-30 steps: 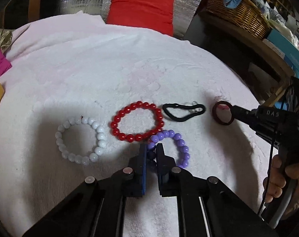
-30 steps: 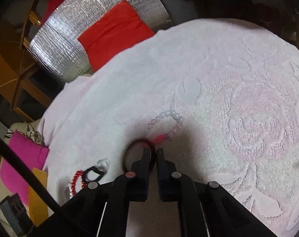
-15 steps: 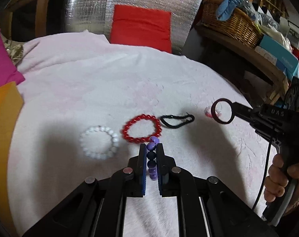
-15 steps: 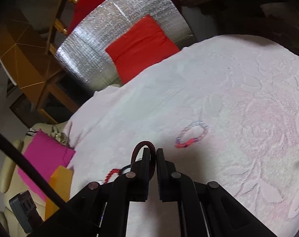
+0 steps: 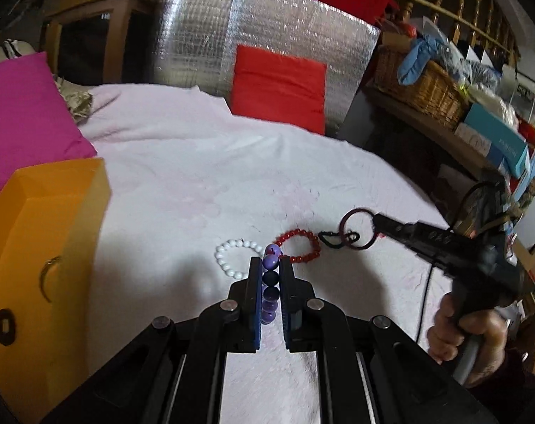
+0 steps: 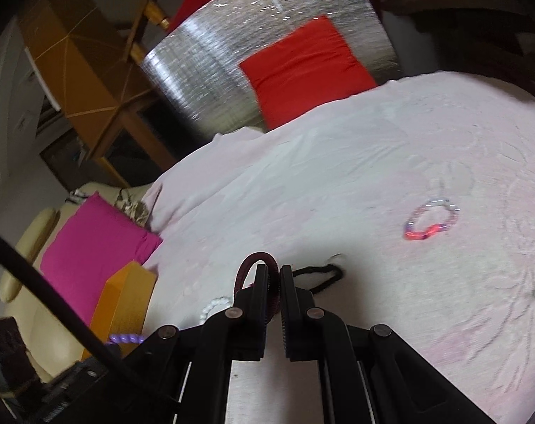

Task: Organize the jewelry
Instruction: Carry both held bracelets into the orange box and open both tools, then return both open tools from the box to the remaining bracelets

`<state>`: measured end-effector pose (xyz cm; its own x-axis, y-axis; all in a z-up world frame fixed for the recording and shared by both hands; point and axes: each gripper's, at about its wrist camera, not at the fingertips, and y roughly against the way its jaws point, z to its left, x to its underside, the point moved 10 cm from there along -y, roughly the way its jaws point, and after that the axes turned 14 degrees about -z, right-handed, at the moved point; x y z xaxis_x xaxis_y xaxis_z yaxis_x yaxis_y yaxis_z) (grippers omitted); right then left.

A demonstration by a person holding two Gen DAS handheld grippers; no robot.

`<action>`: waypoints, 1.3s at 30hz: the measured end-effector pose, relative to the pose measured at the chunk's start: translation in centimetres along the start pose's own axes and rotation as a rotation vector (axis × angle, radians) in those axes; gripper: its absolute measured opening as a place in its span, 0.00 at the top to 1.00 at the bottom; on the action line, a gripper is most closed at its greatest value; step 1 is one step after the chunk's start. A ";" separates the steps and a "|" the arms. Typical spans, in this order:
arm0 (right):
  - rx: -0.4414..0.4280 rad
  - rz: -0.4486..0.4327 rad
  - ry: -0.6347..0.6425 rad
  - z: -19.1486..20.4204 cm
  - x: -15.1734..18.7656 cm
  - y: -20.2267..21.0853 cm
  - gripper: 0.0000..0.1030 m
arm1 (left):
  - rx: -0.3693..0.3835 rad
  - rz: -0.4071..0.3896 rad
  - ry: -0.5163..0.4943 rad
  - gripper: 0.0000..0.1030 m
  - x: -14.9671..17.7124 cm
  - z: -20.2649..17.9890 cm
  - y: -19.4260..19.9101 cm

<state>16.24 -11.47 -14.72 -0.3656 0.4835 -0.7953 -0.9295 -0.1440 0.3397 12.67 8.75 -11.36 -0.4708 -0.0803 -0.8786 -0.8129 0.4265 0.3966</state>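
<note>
- Pale pink towelling [image 5: 182, 176] covers the work surface, with a silver foil panel [image 5: 267, 35] and a red cushion [image 5: 278, 84] at the far end and an orange box [image 5: 45, 247] to the left of my left claw.
- My left claw [image 5: 270, 272] is closed on the purple bracelet [image 5: 270, 261]; glossy beads run in a line between the jaws, lifted clear of the towel.
- My right claw [image 6: 273, 282] is pinched on a dark red ring [image 6: 256, 265], a thin maroon band standing up out of the jaws. In the left view the ring [image 5: 357, 229] hangs off that claw's tip, above the cloth.
- Just ahead of the left claw lie a white bracelet [image 5: 235, 258] and a red bracelet [image 5: 299, 247], near each other; a black hair tie [image 5: 332, 238] lies beyond the red one, to the right.
- Well to the right of the right claw sits a thin pink-and-clear bracelet [image 6: 431, 219], alone.
- I judge both pieces are mid-carry, and the box is the likely home.
- Next I would swing left to the box, lower in and only then let go; the bracelet may roll, and the ring may snag on a jaw.
</note>
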 end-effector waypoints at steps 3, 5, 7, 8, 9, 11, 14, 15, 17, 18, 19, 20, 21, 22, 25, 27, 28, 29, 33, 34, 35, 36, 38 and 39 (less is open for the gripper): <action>-0.021 0.007 0.013 1.4 1.0 -0.1 0.93 | -0.003 -0.033 0.005 0.91 -0.9 0.8 1.5; -0.032 0.016 0.026 2.4 1.7 -0.4 0.93 | -0.008 -0.051 0.009 0.91 -1.3 1.7 2.5; -0.045 0.026 0.037 3.4 2.3 -0.6 0.93 | -0.021 -0.069 0.014 0.91 -1.7 2.7 3.4; -0.055 0.031 0.044 4.1 2.6 -0.8 0.93 | -0.032 -0.080 0.020 0.91 -1.9 3.4 3.9; -0.064 0.035 0.050 4.7 2.9 -0.9 0.93 | -0.044 -0.089 0.027 0.91 -2.2 4.2 4.4; -0.084 0.043 0.061 6.0 3.5 -1.2 0.93 | -0.072 -0.106 0.040 0.91 -2.6 5.7 5.1; -0.116 0.047 0.077 8.0 4.2 -1.4 0.93 | -0.130 -0.127 0.057 0.91 -2.9 8.3 6.3; -0.129 0.048 0.075 8.7 4.4 -1.6 0.93 | -0.152 -0.133 0.058 0.91 -3.0 9.2 6.7; -0.152 0.051 0.077 10.1 5.0 -1.9 0.93 | -0.201 -0.145 0.058 0.91 -3.0 11.0 7.4; -0.160 0.051 0.083 10.6 5.3 -1.9 0.93 | -0.224 -0.147 0.062 0.91 -3.0 11.9 7.8; -0.170 0.051 0.098 11.5 5.8 -2.0 0.93 | -0.246 -0.150 0.067 0.91 -3.0 12.8 8.1; -0.177 0.050 0.108 12.2 6.0 -2.1 0.93 | -0.274 -0.156 0.074 0.91 -3.0 14.0 8.6; -0.189 0.049 0.121 13.0 6.4 -2.1 0.93 | -0.295 -0.160 0.079 0.91 -3.0 14.9 8.9; -0.198 0.045 0.132 13.7 6.7 -2.1 0.93 | -0.315 -0.162 0.088 0.91 -3.0 15.9 9.2; -0.245 0.030 0.185 16.8 7.5 -2.0 0.93 | -0.368 -0.154 0.141 0.91 -2.7 18.7 9.9; -0.284 0.037 0.208 18.9 8.2 -1.9 0.93 | -0.388 -0.146 0.168 0.91 -2.1 19.8 10.2; -0.307 0.046 0.219 20.2 8.6 -2.0 0.93 | -0.399 -0.130 0.180 0.91 -1.6 20.3 10.4; -0.321 0.051 0.224 21.1 9.0 -2.2 0.93 | -0.403 -0.117 0.187 0.91 -1.0 20.5 10.5; -0.387 0.106 0.209 25.7 10.6 -3.8 0.93 | -0.421 -0.049 0.237 0.91 1.5 21.3 10.8; -0.406 0.131 0.208 27.4 11.2 -4.6 0.93 | -0.417 -0.041 0.255 0.91 1.9 21.4 10.9; -0.419 0.145 0.211 28.4 11.5 -5.2 0.93 | -0.412 -0.042 0.262 0.91 2.1 21.4 11.1; -0.435 0.156 0.220 29.8 11.9 -5.8 0.93 | -0.409 -0.046 0.265 0.87 2.0 21.2 11.1; -0.441 0.186 0.231 32.3 12.8 -7.6 0.86 | -0.417 -0.062 0.274 0.59 1.9 21.4 11.3; -0.439 0.240 0.227 33.3 13.8 -8.7 0.81 | -0.438 -0.079 0.283 0.42 1.7 21.9 11.7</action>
<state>20.97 25.18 -11.93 -0.5261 0.2016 -0.8262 -0.7346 -0.5972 0.3221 9.84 33.34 -14.05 -0.4273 -0.3626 -0.8282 -0.8882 -0.0028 0.4594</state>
